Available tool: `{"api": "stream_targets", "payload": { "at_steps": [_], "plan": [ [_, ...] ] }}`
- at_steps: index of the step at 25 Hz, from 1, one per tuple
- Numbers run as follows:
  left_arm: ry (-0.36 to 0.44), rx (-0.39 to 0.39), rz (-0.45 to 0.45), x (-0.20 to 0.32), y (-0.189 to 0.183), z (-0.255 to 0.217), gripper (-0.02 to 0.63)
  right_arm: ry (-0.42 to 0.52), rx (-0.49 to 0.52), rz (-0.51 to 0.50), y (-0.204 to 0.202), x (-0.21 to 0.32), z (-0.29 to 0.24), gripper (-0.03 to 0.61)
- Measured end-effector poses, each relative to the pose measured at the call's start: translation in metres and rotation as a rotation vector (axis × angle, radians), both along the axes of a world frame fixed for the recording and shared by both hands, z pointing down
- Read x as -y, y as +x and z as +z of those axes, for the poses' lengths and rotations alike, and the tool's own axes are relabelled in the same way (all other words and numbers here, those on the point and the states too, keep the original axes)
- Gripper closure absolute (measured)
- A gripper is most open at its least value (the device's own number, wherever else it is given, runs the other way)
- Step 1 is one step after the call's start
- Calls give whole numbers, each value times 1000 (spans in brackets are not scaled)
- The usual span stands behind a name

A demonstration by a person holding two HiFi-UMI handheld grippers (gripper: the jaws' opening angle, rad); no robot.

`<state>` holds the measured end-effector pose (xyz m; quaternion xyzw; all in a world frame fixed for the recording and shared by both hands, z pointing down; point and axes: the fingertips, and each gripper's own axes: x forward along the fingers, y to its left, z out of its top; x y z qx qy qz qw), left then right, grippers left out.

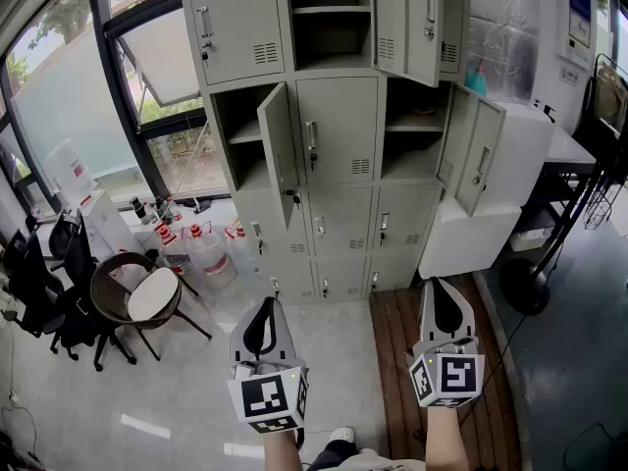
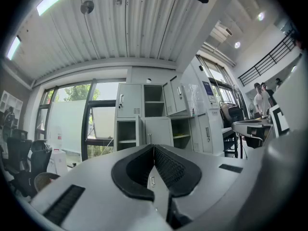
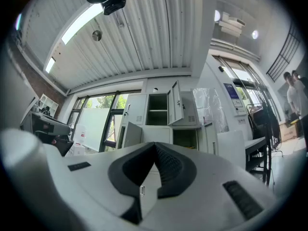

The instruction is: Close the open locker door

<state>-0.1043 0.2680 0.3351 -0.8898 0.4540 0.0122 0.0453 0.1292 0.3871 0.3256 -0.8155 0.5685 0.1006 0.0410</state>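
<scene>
Here, left gripper point(image 1: 267, 307) and right gripper point(image 1: 440, 287) both closed, empty, well short of lockers point(image 1: 339, 126), seemingly three doors point(image 1: 278, 151) ajar.

Office interior: a bank of grey steel lockers point(image 1: 334, 135) beside tall windows point(image 1: 69, 96), with black swivel chairs point(image 1: 39, 287) and water bottles point(image 1: 211, 255) on a pale floor point(image 1: 167, 395).

Bright daylight thru windows point(image 1: 61, 96), w/ strong fisheye warp at edges.
</scene>
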Motion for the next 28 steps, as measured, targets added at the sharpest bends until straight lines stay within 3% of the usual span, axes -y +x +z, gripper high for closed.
{"api": "stream_targets", "payload": {
  "at_steps": [13,23,24,25,28],
  "plan": [
    [-5,-4,2,13,1,5,606,-13,-4,-7,-2,15,7,583],
    [-10,-8,15,55,-3,11,606,11,16,-41,-12,59,11,583],
    [-9,-7,18,59,-3,11,607,13,16,-49,-14,64,11,564],
    [-8,-7,21,63,-4,11,606,14,18,-61,-17,69,11,482],
    [-7,-4,29,74,-6,15,606,12,21,-76,-24,82,15,460]
  ]
}}
